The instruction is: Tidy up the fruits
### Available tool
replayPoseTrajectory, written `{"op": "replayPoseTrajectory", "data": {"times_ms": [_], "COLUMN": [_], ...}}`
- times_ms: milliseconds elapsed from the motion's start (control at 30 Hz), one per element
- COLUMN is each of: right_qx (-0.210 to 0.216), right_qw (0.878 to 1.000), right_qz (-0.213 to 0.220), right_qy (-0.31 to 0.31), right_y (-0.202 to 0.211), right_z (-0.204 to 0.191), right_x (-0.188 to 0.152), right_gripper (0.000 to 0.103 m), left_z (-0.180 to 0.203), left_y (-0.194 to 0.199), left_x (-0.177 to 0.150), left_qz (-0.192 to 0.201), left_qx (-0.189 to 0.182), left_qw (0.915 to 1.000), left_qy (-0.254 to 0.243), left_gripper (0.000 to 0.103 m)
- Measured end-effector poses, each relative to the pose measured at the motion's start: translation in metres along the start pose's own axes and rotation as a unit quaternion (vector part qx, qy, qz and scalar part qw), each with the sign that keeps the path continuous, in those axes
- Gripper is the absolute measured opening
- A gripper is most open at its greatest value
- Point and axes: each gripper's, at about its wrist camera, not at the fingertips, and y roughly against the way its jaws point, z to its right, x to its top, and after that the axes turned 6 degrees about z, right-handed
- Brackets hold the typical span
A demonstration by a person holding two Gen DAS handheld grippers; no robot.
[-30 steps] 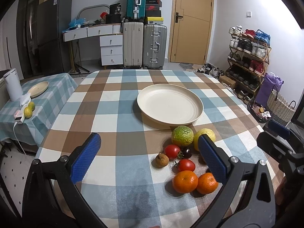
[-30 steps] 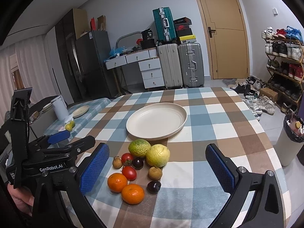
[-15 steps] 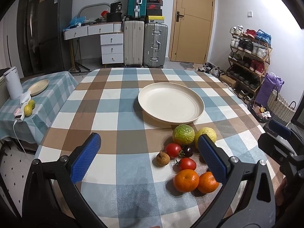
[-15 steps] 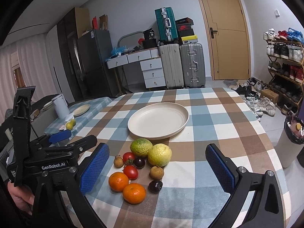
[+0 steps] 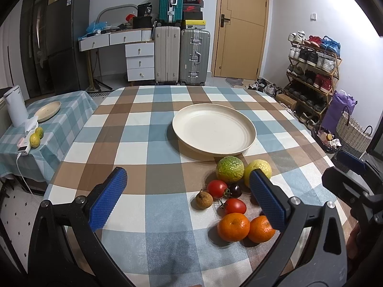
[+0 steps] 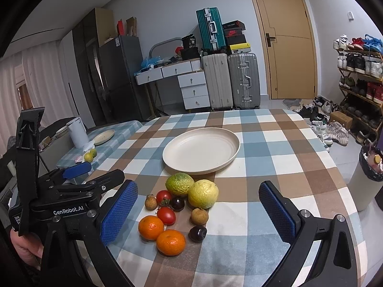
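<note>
A cream plate (image 5: 213,130) (image 6: 201,150) lies empty on the checked table. Just in front of it is a cluster of fruit: a green citrus (image 5: 229,169) (image 6: 179,184), a yellow citrus (image 5: 258,169) (image 6: 203,193), two red tomatoes (image 5: 216,189) (image 6: 166,215), two oranges (image 5: 233,226) (image 6: 151,227), brown longans (image 5: 204,199) (image 6: 199,216) and dark plums (image 6: 197,234). My left gripper (image 5: 189,197) is open and empty, left of the cluster. My right gripper (image 6: 198,211) is open and empty, hovering over the cluster's near side.
A side table at the left holds a small plate (image 5: 47,111), a white kettle (image 5: 15,108) and two lemons (image 5: 34,140). Suitcases, a desk and a door stand behind. A shoe rack (image 5: 311,71) and a bin (image 6: 366,179) stand at the right.
Both grippers have drifted slightly; the view shifts a little, with the fruit and plate a touch lower and further right. Nothing was picked up.
</note>
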Motion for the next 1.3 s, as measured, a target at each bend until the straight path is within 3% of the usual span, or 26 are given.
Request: {"op": "replayPoseTrajectory", "data": {"times_ms": [867,1033,1300], "right_qx": [0.003,0.005,0.052], "right_qw": [1.0,1.0,0.995], "right_qz": [-0.005,-0.027,-0.075], "right_qy": [0.002,-0.005,-0.039], "right_y": [0.001,-0.014,-0.056], "right_z": [-0.004,0.004,0.025], "right_x": [0.001,0.003,-0.002], "right_gripper": [0.103,0.103,0.103], "left_z": [0.003,0.001,-0.013], "left_y": [-0.001,-0.005,-0.033], "left_x": [-0.004,-0.007,-0.016], "left_qz": [-0.002,-0.003,-0.026], "left_qx": [0.0,-0.006,-0.009], "left_qw": [1.0,1.0,0.9995], "left_qy": [-0.005,-0.003,0.012], "left_gripper": [0.102,0.102,0.102]}}
